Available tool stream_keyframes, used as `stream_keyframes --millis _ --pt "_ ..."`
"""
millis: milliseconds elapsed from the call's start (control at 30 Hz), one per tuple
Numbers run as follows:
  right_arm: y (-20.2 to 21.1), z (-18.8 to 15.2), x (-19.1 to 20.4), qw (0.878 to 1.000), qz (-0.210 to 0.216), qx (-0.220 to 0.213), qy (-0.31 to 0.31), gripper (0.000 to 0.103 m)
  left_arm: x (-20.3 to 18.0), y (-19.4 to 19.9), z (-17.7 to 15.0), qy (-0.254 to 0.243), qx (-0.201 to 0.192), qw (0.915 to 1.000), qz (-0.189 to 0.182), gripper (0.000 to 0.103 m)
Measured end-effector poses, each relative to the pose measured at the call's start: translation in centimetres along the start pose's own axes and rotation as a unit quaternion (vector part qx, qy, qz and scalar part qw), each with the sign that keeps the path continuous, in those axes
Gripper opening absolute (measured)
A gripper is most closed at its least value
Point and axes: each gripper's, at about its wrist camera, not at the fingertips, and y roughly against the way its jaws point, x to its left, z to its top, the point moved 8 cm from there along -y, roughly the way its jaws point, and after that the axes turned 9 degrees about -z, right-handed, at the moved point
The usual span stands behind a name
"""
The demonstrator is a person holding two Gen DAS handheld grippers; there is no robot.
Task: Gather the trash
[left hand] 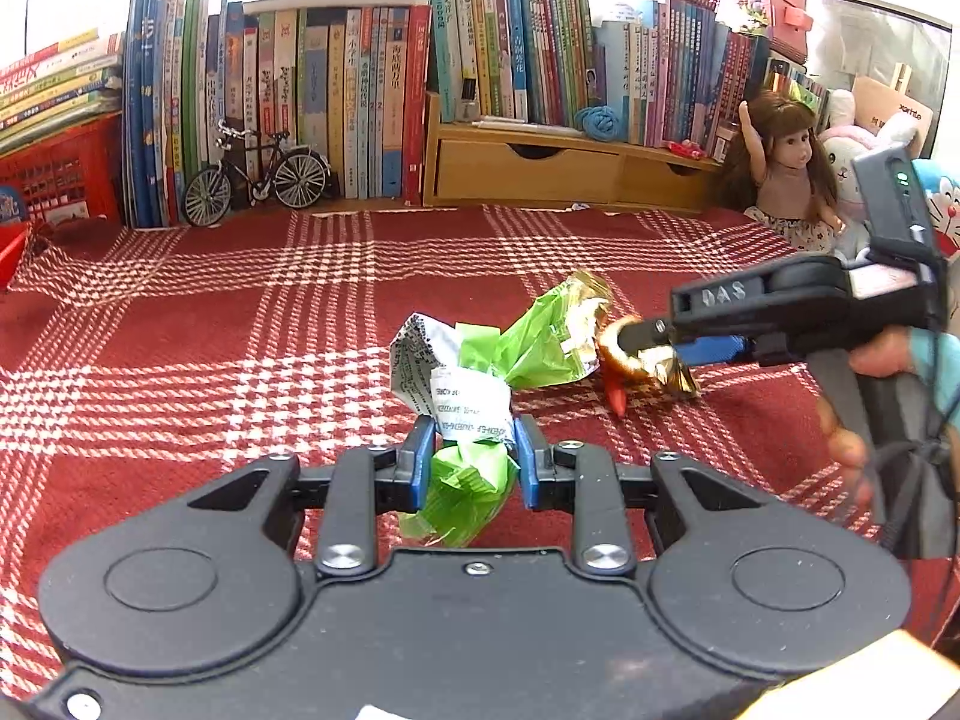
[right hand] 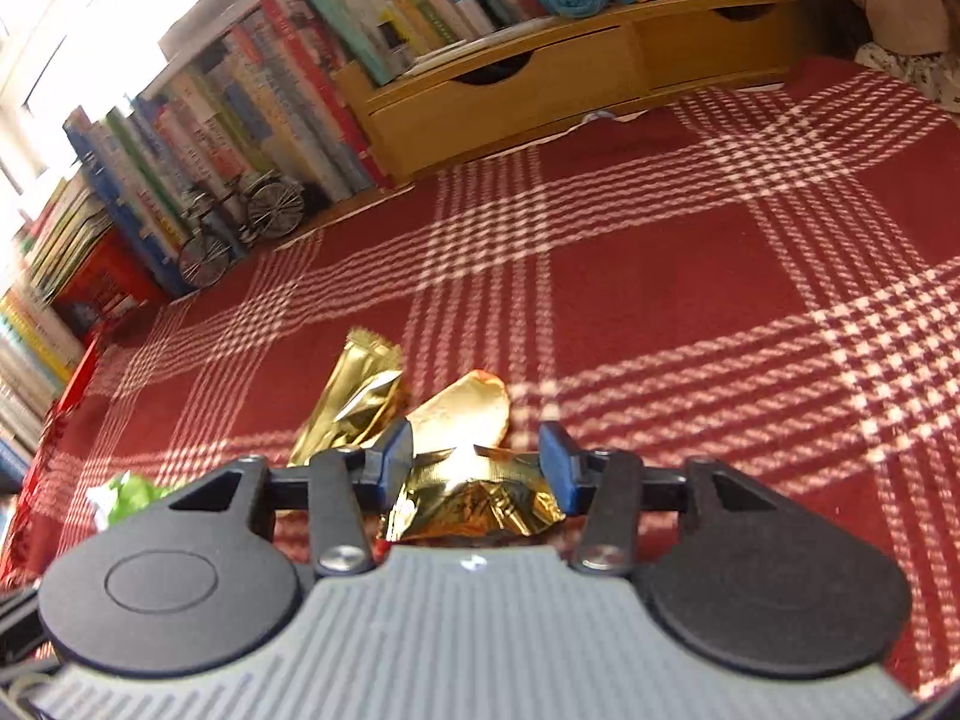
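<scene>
A crumpled green and white wrapper (left hand: 480, 360) sticks up from my left gripper (left hand: 471, 459), whose blue pads are shut on its middle above the red checked cloth (left hand: 240, 330). To its right, my right gripper (left hand: 630, 348) reaches in at a gold foil wrapper (left hand: 672, 372) lying on the cloth, with a small red scrap (left hand: 616, 397) beside it. In the right wrist view, the crumpled gold foil wrapper (right hand: 474, 498) fills the gap of the right gripper (right hand: 480, 456) and touches both pads. A second gold strip (right hand: 354, 402) lies just beyond, and the green wrapper (right hand: 129, 495) shows at the lower left.
Rows of books (left hand: 336, 102) line the back. In front of them stands a model bicycle (left hand: 258, 177). A wooden drawer shelf (left hand: 540, 171) is at the back centre, a doll (left hand: 786, 174) and plush toys (left hand: 852, 144) at the right, and a red basket (left hand: 54, 174) at the left.
</scene>
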Motion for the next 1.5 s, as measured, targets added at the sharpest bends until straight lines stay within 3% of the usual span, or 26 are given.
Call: stream_keyframes --millis 200,367,667,800,900,967,1167,1333,1400,1500 --pt "2.3 -2.7 0.6 0.998 0.016 0.009 0.066 0.049 0.0 0.9 -0.4 -0.006 -0.001 1.0000 -0.004 0.026" --pt "4.0 -4.8 -0.3 0.996 0.029 0.012 0.083 0.054 -0.1 1.5 -0.9 -0.005 0.001 1.0000 -0.005 0.027" --pt "6.8 -7.2 0.3 0.984 0.013 -0.014 0.178 0.063 -0.7 2.3 -1.8 -0.006 0.002 0.9999 -0.008 0.027" --pt "7.8 -6.5 0.6 0.978 -0.009 -0.050 0.204 0.073 -0.9 2.1 -2.0 -0.006 0.007 0.9999 -0.011 0.028" --pt "7.6 -5.5 0.4 0.978 -0.022 -0.066 0.196 0.077 -1.1 1.9 -2.2 -0.006 0.006 0.9998 -0.015 0.031" --pt "7.1 -5.0 0.4 0.981 -0.020 -0.066 0.179 0.080 -1.2 1.9 -2.3 -0.007 0.004 0.9999 -0.015 0.041" --pt "4.7 -3.4 -0.2 0.993 -0.018 -0.046 0.105 0.084 -1.1 1.6 -2.7 -0.009 0.006 0.9999 -0.013 0.055" --pt "3.1 -2.9 -0.7 0.998 -0.015 -0.021 0.056 0.084 -1.6 1.4 -3.1 -0.015 0.011 0.9995 -0.025 0.059" --pt "2.9 -3.0 -0.9 0.999 -0.014 -0.015 0.049 0.079 -1.8 1.2 -3.2 -0.018 0.013 0.9995 -0.025 0.059" --pt "3.2 -3.1 -1.1 0.999 -0.012 -0.012 0.043 0.060 -2.0 1.1 -3.4 -0.021 0.017 0.9994 -0.023 0.046"
